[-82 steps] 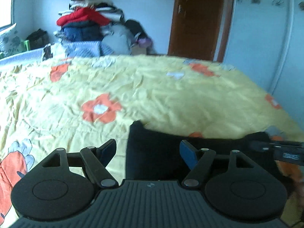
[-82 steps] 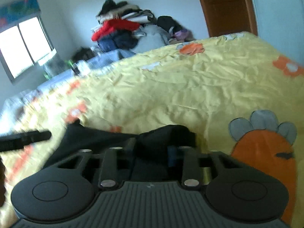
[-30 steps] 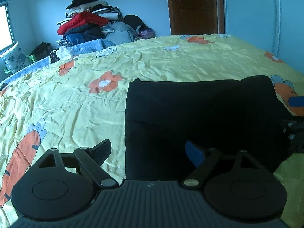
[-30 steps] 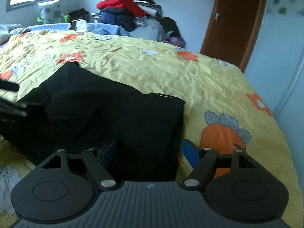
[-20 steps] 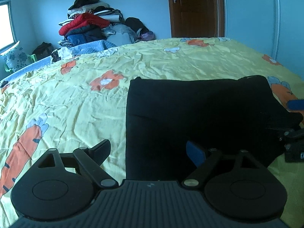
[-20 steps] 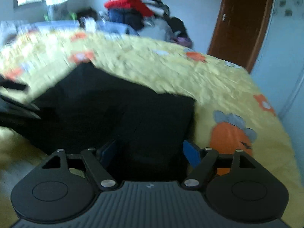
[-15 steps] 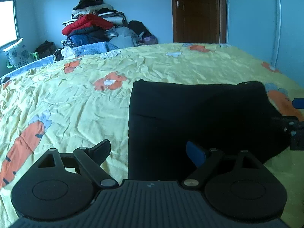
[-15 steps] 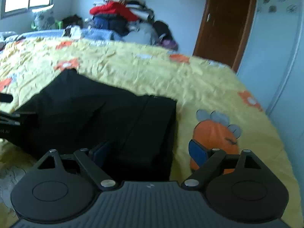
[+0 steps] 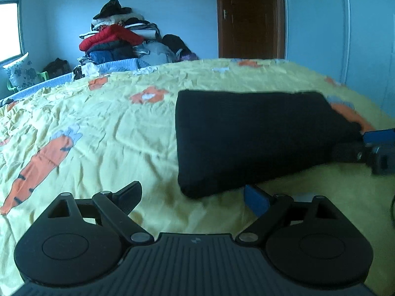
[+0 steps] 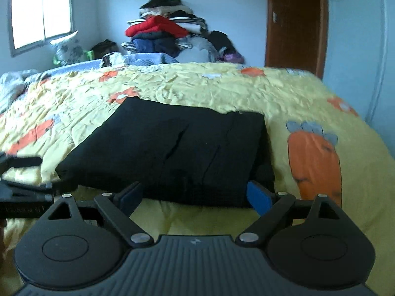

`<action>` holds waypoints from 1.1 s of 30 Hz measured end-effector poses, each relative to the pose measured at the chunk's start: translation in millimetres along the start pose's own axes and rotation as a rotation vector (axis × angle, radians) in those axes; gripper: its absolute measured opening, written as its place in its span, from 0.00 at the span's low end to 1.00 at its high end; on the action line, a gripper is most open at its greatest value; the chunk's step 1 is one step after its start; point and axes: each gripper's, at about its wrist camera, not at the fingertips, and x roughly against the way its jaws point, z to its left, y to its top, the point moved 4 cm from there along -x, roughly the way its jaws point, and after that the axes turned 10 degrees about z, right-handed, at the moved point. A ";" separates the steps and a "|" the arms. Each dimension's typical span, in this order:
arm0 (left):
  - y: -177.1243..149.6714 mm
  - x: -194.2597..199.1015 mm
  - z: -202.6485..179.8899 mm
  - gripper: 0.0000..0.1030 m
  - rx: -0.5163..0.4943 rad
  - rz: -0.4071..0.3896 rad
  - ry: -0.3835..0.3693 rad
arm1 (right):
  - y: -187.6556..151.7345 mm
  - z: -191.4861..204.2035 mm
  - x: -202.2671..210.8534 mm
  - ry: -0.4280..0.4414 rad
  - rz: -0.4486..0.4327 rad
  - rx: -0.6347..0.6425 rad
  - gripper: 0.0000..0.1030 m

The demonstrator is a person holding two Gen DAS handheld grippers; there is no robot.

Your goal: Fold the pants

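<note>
On the bed (image 10: 222,91), the pants (image 10: 172,148) lie as a compact folded rectangle; I judge the folding essentially done. My left tool (image 9: 195,197) and right tool (image 10: 195,194) both gape wide, holding nothing.

pants (image 10: 172,148): plain black. bedsheet (image 9: 98,128): yellow, printed with orange carrots and orange flowers. fingers (image 10: 259,197): black arms, blue pads. door (image 10: 293,24): brown wood. walls (image 9: 61,12): pale blue. clothes pile (image 10: 160,32): red, navy, white, black.
</note>
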 end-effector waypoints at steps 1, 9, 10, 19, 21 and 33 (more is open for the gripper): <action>-2.6 -0.7 0.6 0.89 -0.001 -0.006 0.005 | -3.4 -2.3 -0.3 0.013 0.006 -0.032 0.89; -9.5 -12.4 3.0 0.98 0.011 0.057 -0.005 | -32.1 5.0 -15.5 -0.015 0.031 -0.037 1.00; -9.8 -13.2 3.1 1.00 0.015 0.061 -0.004 | -31.6 7.9 -16.6 -0.029 0.039 -0.021 1.00; -9.2 -15.5 3.5 1.00 0.033 0.068 0.006 | -32.8 12.9 -19.9 -0.035 0.050 0.019 1.00; -9.5 -14.6 1.8 1.00 0.024 0.063 0.015 | -32.5 14.4 -20.7 -0.044 0.054 0.028 1.00; -9.8 -15.3 5.1 1.00 0.048 0.075 -0.005 | -31.6 14.0 -20.4 -0.047 0.056 0.032 1.00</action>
